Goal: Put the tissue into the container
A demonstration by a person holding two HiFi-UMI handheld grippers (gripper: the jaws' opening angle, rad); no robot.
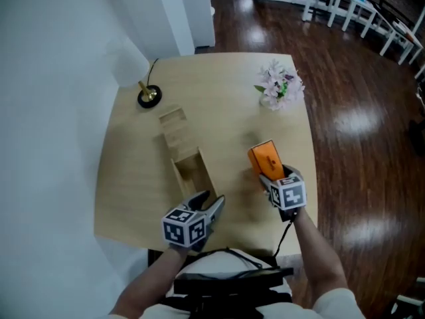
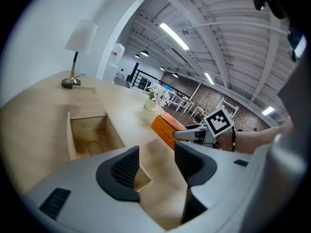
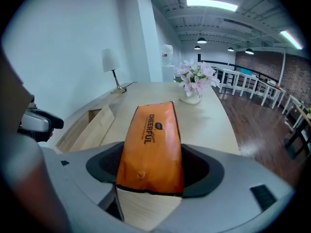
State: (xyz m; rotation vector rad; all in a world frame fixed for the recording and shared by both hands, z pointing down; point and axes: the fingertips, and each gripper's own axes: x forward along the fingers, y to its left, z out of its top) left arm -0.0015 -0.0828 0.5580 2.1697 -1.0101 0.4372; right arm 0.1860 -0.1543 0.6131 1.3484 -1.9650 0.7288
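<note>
Tabletop [image 1: 133, 178] of pale wood holds the open wooden container [image 1: 191, 168]; dark plank floor [image 1: 358, 111] spreads beyond its right edge. Right of the container, on bare wood, the right gripper [image 1: 271, 177] clamps the orange tissue pack [image 1: 264, 158]. The left gripper [image 2: 156, 161] hangs empty, jaws apart, at the container's near end.

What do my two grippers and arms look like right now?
Both the left gripper and right gripper are light grey shells with dark ribbed pads, each carrying a cube of black-and-white square markers. A black cable trails from the right one. White sleeves show near the elbows.
</note>
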